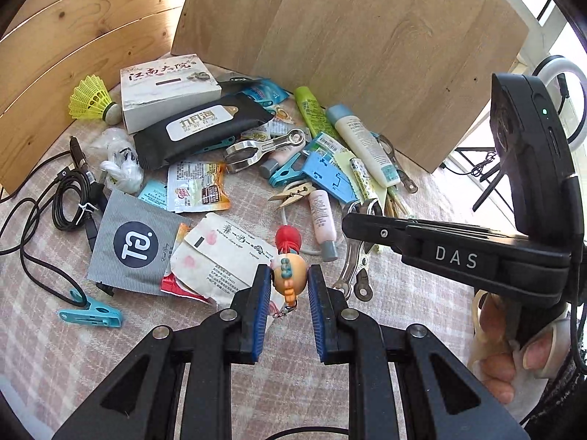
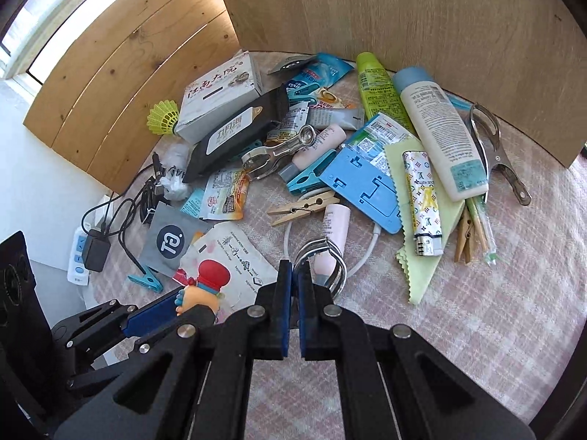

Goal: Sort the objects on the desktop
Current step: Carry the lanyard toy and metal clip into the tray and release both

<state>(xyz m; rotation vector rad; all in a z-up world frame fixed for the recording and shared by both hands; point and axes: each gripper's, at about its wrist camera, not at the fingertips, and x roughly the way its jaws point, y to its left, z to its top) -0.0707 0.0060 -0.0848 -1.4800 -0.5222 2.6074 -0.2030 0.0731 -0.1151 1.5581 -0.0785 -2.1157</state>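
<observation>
Left tool (image 1: 290,286) pinching glossy rounded figurine (image 1: 289,275), checked cloth (image 1: 403,311)

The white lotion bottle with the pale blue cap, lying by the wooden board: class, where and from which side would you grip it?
Grip the white lotion bottle across its middle, coming from above with the fingers astride its long axis. It lies flat atop the clutter, and its round body is narrow crosswise; the green tube crowds one flank.

Pink checked tablecloth (image 2: 477,311), wooden panels behind (image 1: 367,55), white power strip (image 2: 77,256), ring light (image 1: 561,84).
</observation>
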